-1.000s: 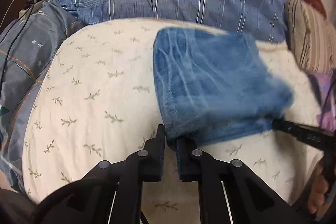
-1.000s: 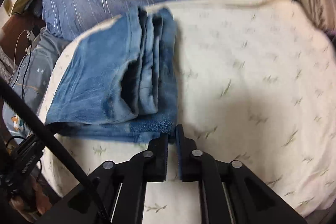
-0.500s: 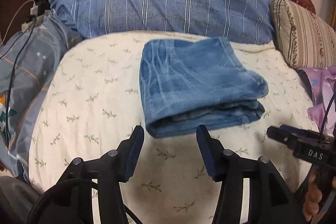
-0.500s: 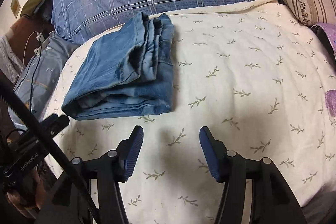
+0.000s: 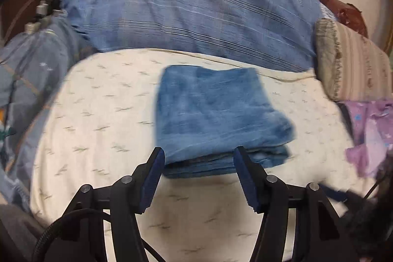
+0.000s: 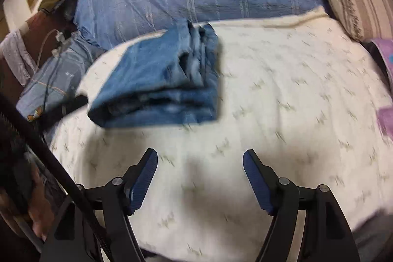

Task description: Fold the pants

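Observation:
The blue denim pants (image 5: 211, 114) lie folded into a thick square stack on the cream leaf-print bedsheet (image 5: 98, 119). My left gripper (image 5: 197, 158) is open and empty, its fingertips at the near edge of the stack. In the right wrist view the folded pants (image 6: 159, 80) lie up and left of my right gripper (image 6: 200, 158), which is open, empty and well clear of them over bare sheet (image 6: 294, 102).
A big blue plaid pillow (image 5: 196, 11) lies behind the pants. A striped beige cushion (image 5: 351, 60) and purple cloth (image 5: 368, 129) are at the right. A grey-blue blanket (image 5: 29, 70) with cables lies at the left. The left hand (image 6: 36, 208) shows at the lower left.
Both grippers, shut on the pants' near edge a second ago, have opened and let go. The pants now rest folded on the sheet, and both grippers have drawn back.

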`<action>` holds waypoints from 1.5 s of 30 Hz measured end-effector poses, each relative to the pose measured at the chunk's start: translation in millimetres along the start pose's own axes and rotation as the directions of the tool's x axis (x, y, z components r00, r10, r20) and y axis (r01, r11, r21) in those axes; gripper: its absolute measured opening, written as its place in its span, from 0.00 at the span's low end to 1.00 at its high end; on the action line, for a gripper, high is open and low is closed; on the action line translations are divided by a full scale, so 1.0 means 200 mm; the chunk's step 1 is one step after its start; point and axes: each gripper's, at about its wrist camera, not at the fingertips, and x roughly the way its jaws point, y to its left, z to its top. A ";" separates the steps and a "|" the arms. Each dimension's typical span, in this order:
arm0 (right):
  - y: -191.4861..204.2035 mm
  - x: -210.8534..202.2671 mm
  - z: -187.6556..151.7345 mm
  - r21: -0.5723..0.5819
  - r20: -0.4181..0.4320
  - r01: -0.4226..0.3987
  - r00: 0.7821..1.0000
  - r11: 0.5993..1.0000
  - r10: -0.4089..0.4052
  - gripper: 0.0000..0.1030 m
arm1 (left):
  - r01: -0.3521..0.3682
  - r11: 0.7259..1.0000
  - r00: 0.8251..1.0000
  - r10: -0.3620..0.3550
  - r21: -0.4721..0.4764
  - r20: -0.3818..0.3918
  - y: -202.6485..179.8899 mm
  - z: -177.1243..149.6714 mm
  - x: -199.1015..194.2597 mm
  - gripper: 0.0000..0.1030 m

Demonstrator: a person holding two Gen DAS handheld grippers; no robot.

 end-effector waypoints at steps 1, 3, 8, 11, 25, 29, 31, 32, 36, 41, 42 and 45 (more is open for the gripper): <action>0.00 -0.01 -0.01 0.011 -0.016 0.020 1.000 1.000 -0.020 0.71 | 0.018 1.000 1.000 -0.018 0.021 0.000 -0.04 0.05 0.00 0.57; -0.01 -0.06 0.02 0.016 -0.022 0.043 0.999 0.999 -0.043 0.71 | 0.039 0.996 0.998 -0.042 0.081 0.040 -0.11 0.12 -0.02 0.57; -0.03 -0.26 0.07 0.016 0.058 0.088 0.994 0.996 -0.089 0.83 | 0.081 0.992 0.994 -0.087 0.094 0.063 -0.08 0.19 0.00 0.58; -0.07 -0.26 0.03 0.046 0.069 0.063 0.995 0.997 -0.066 0.83 | 0.076 0.997 0.996 -0.076 0.006 0.045 0.05 0.14 0.05 0.58; -0.03 -0.17 -0.04 0.084 -0.005 0.083 0.997 0.993 -0.083 0.83 | 0.079 0.996 0.996 -0.078 -0.034 0.036 0.10 0.13 0.09 0.58; -0.03 -0.17 -0.02 0.130 -0.009 0.060 0.998 0.990 -0.060 0.83 | 0.076 0.996 0.996 -0.074 -0.042 0.043 0.12 0.12 0.06 0.58; -0.03 -0.17 -0.01 0.131 -0.013 0.070 0.998 0.989 -0.069 0.83 | 0.080 0.996 0.996 -0.077 -0.048 0.054 0.13 0.11 0.04 0.58; -0.03 -0.17 0.00 0.131 -0.015 0.071 0.997 0.989 -0.069 0.83 | 0.083 0.995 0.995 -0.080 -0.051 0.059 0.13 0.11 0.02 0.58; -0.01 -0.20 0.04 0.135 -0.007 0.063 0.998 0.989 -0.063 0.83 | 0.085 0.995 0.994 -0.082 -0.044 0.067 0.14 0.11 0.01 0.58; 0.01 -0.20 0.07 0.144 -0.009 0.045 0.999 0.989 -0.044 0.83 | 0.086 0.995 0.994 -0.083 -0.042 0.064 0.14 0.12 0.01 0.58; 0.02 -0.20 0.08 0.139 -0.009 0.049 0.999 0.989 -0.049 0.83 | 0.086 0.995 0.994 -0.083 -0.042 0.068 0.14 0.12 0.01 0.58; 0.03 -0.20 0.08 0.131 -0.007 0.053 0.999 0.990 -0.052 0.83 | 0.085 0.995 0.994 -0.082 -0.044 0.068 0.15 0.12 0.01 0.58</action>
